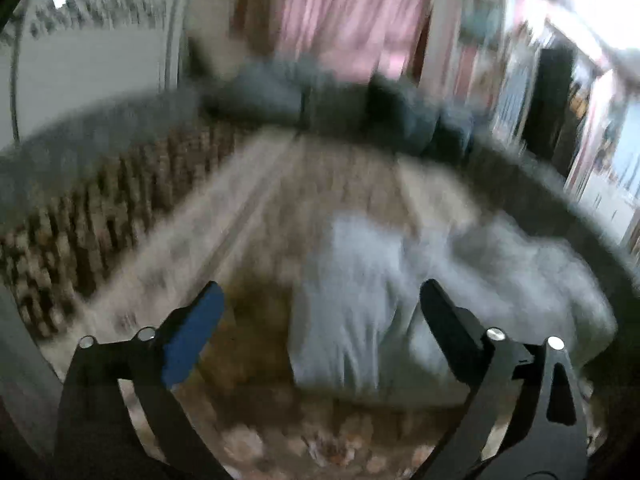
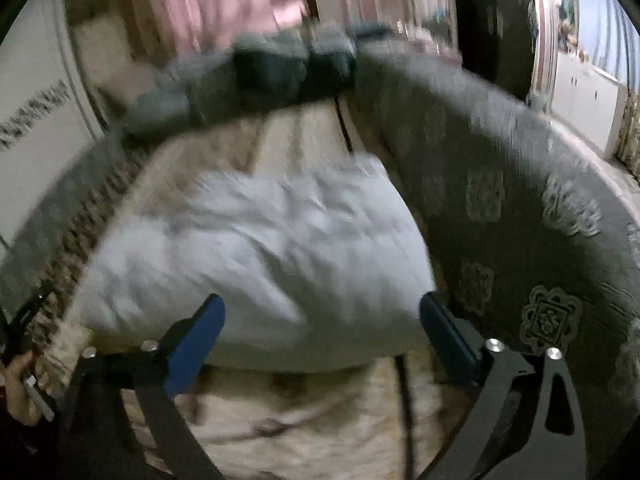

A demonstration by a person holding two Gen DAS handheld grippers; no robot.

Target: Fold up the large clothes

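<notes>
While blur hides writing | both claws gape empty | white garment crumpled

Left gripper held with jaws spread wide, nothing between them, blue-padded fingers angled forward and down. Right gripper likewise spread wide and holding nothing, fingers pointing forward and slightly down (blue pads on both inner faces). At the far left edge of the right wrist view, a bare hand wrapped around a dark handle, probably the left one gripping its tool, though blurred and cut off by the frame.
</notes>
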